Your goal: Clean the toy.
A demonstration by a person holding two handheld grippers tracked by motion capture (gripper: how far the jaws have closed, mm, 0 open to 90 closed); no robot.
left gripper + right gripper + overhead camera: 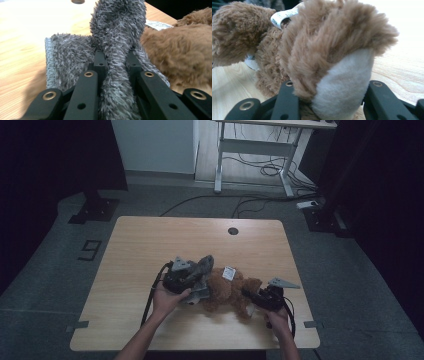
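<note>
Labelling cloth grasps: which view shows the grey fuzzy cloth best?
The left gripper view: the grey fuzzy cloth fills the centre, pinched between the left tool jaws, pile and stitched edge clear. The high view shows it small beside the brown plush toy. The right gripper view catches a blurred grey scrap.

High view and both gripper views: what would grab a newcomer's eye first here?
First, the fluffy brown plush toy lying near the front of the light wooden table, a white tag on its top. The right gripper is clamped on its cream-soled paw. At its other end, the left gripper pinches a shaggy grey cloth, bunched up between the jaws beside the toy.
</note>
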